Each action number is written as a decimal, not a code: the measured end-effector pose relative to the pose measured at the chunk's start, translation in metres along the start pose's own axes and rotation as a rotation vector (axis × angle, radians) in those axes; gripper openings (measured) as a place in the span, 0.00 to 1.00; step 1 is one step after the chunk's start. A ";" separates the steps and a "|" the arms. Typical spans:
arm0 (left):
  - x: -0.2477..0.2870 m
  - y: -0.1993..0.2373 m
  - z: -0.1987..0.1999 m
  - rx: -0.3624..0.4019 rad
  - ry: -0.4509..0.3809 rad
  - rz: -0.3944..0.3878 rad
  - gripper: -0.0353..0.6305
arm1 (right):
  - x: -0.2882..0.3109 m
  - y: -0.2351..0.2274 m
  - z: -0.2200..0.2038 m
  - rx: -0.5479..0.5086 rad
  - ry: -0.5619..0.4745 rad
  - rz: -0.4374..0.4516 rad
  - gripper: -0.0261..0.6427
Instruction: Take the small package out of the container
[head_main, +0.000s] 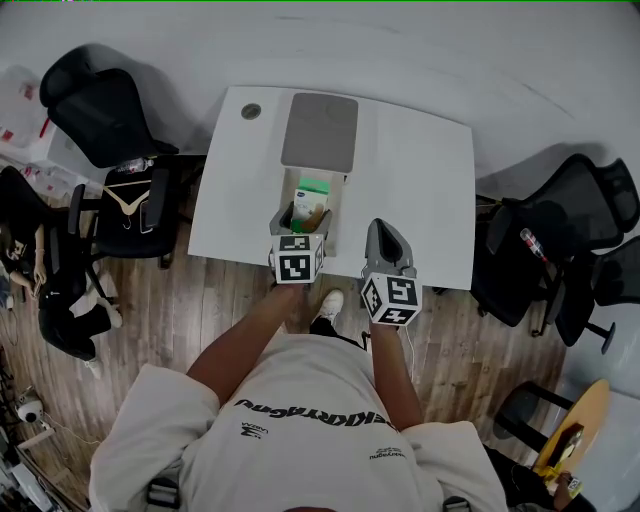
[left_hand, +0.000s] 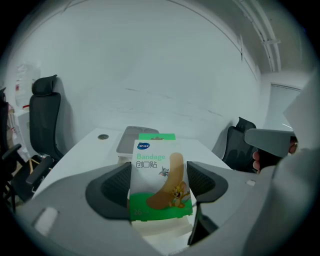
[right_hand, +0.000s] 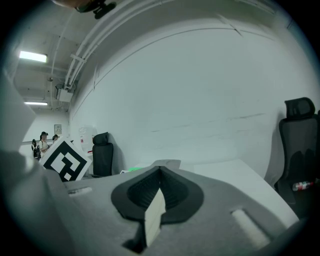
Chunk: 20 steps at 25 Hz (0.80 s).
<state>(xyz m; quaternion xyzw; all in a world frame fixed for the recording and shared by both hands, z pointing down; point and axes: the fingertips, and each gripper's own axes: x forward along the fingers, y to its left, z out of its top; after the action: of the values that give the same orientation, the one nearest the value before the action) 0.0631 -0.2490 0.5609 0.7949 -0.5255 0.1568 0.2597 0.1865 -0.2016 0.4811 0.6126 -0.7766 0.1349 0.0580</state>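
A small bandage package (left_hand: 159, 180), white at the top and green at the bottom with a cartoon plaster on it, stands upright between the jaws of my left gripper (left_hand: 159, 186), which is shut on it. In the head view the left gripper (head_main: 302, 218) holds this package (head_main: 311, 203) just over the open white container (head_main: 339, 215) at the table's middle. Below the package the container's pale rim (left_hand: 161, 235) shows. A green box top (left_hand: 157, 136) sits behind it. My right gripper (head_main: 388, 232) hovers to the right of the container with its jaws pressed together (right_hand: 160, 170).
A grey lid (head_main: 320, 132) lies flat on the white table (head_main: 420, 180) beyond the container. A round grommet (head_main: 251, 111) sits at the far left corner. Black office chairs (head_main: 120, 190) stand left and right (head_main: 560, 250) of the table. The person's foot (head_main: 328, 305) is under the near edge.
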 end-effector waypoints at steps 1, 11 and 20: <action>-0.004 -0.001 0.001 0.001 -0.008 -0.003 0.59 | -0.002 0.001 0.000 0.001 -0.001 -0.001 0.04; -0.034 -0.004 0.015 0.017 -0.086 -0.019 0.59 | -0.011 0.015 0.010 -0.009 -0.025 0.004 0.04; -0.057 -0.005 0.034 0.053 -0.159 -0.038 0.59 | -0.015 0.024 0.020 -0.010 -0.056 -0.009 0.04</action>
<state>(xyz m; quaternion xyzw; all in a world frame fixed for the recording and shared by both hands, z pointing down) 0.0443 -0.2238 0.5017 0.8211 -0.5251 0.1021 0.1990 0.1685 -0.1883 0.4548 0.6192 -0.7760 0.1135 0.0397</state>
